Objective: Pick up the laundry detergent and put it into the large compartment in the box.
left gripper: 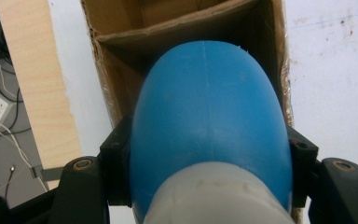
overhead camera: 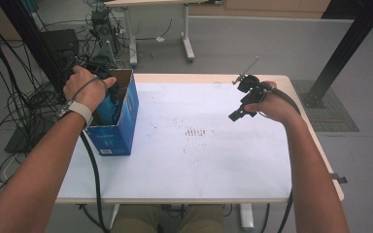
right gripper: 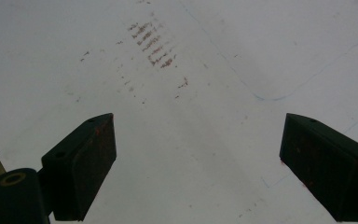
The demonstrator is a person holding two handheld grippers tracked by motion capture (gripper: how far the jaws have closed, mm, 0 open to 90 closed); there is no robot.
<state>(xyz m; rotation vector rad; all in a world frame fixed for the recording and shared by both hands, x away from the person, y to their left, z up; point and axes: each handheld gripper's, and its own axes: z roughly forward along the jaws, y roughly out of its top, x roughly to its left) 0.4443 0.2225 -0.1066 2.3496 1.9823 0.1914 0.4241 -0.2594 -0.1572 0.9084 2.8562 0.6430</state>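
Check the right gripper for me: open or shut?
Open. In the right gripper view the right gripper has its two black jaws wide apart with nothing between them, just the stained white table below.

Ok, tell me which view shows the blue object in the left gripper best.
The left gripper view: the blue object sits large and close between the gripper's fingers, above the open cardboard box. In the high view just a sliver of it shows inside the box, under the hand.
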